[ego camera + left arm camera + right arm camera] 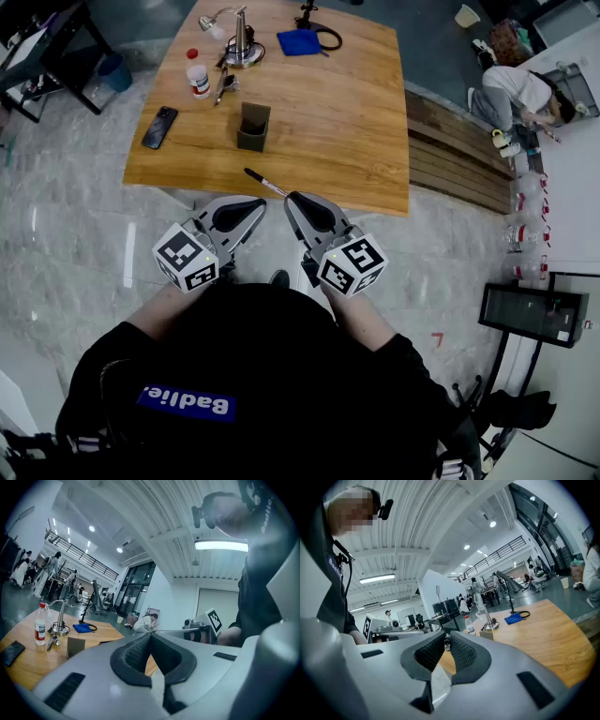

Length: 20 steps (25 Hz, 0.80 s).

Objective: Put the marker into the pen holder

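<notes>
— The right claw [289, 198] pinches the marker [265, 184] by its very tail, over the bench's [375, 112] near edge; the left claw [262, 203] is pressed together, empty.
— Thin hold: it could pivot and miss the pen holder [253, 127].

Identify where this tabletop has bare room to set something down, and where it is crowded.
The right half of the table is bare wood, from the pen holder to the right edge, nearer than the blue cloth. A smaller gap lies between the phone and the holder. The far left corner is crowded: bottle, metal lamp.
</notes>
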Each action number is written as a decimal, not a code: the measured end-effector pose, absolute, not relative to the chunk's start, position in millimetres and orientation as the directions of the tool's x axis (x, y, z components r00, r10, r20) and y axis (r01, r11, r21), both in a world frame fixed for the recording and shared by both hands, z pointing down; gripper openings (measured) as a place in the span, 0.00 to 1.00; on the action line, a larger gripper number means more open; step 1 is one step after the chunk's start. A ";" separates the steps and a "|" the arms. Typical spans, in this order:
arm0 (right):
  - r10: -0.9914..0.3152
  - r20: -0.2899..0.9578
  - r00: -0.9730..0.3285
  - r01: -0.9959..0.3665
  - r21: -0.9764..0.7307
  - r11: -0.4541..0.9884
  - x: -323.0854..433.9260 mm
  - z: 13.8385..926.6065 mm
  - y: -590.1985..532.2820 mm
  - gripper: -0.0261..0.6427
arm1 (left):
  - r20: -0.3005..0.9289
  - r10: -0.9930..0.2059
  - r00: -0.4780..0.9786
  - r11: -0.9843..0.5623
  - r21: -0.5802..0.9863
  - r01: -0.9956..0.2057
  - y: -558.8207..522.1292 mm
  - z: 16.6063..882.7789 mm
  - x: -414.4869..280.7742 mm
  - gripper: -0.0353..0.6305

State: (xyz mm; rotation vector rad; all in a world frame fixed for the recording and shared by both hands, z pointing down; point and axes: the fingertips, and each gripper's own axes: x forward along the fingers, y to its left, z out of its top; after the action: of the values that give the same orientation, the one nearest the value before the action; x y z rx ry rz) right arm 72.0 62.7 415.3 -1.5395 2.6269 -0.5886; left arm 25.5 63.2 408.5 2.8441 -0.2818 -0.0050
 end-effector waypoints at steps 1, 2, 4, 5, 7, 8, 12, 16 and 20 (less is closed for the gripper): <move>-0.849 0.157 -0.505 -0.834 -0.342 0.433 70.8 415.7 60.9 0.10 | 0.025 -0.193 0.981 -0.940 0.281 -0.192 61.8 408.5 23.6 0.07; -0.849 0.159 -0.504 -0.835 -0.342 0.431 69.5 416.1 59.1 0.10 | 0.025 -0.193 0.981 -0.940 0.283 -0.193 60.4 408.6 21.7 0.07; -0.850 0.163 -0.501 -0.837 -0.341 0.428 65.9 416.6 55.6 0.10 | 0.027 -0.193 0.981 -0.939 0.286 -0.192 57.4 409.8 17.5 0.06; -0.850 0.164 -0.500 -0.838 -0.340 0.427 63.7 417.0 54.1 0.10 | 0.028 -0.193 0.981 -0.938 0.289 -0.192 56.1 410.9 15.2 0.07; -0.850 0.169 -0.500 -0.839 -0.338 0.426 59.1 418.6 52.2 0.10 | 0.028 -0.190 0.981 -0.937 0.294 -0.190 54.9 413.2 11.2 0.07; -0.849 0.172 -0.499 -0.840 -0.338 0.425 57.2 419.7 51.5 0.10 | 0.027 -0.188 0.982 -0.937 0.296 -0.187 54.6 413.7 9.8 0.07; -0.851 0.190 -0.490 -0.846 -0.341 0.410 52.5 423.6 47.0 0.10 | 0.025 -0.183 0.983 -0.937 0.299 -0.182 51.9 412.1 3.5 0.07; -0.859 0.207 -0.468 -0.860 -0.330 0.389 50.0 426.9 37.3 0.10 | 0.016 -0.170 0.985 -0.941 0.294 -0.167 46.6 411.7 -8.6 0.07; -0.870 0.226 -0.438 -0.883 -0.287 0.370 45.8 425.7 22.6 0.10 | 0.010 -0.153 0.988 -0.947 0.286 -0.150 39.5 409.5 -28.6 0.07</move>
State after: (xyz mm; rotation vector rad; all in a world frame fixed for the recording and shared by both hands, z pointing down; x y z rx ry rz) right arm 45.8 22.6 425.7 -1.6836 2.6297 -0.5879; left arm -28.6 39.5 409.5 2.8432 -0.2211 -0.0174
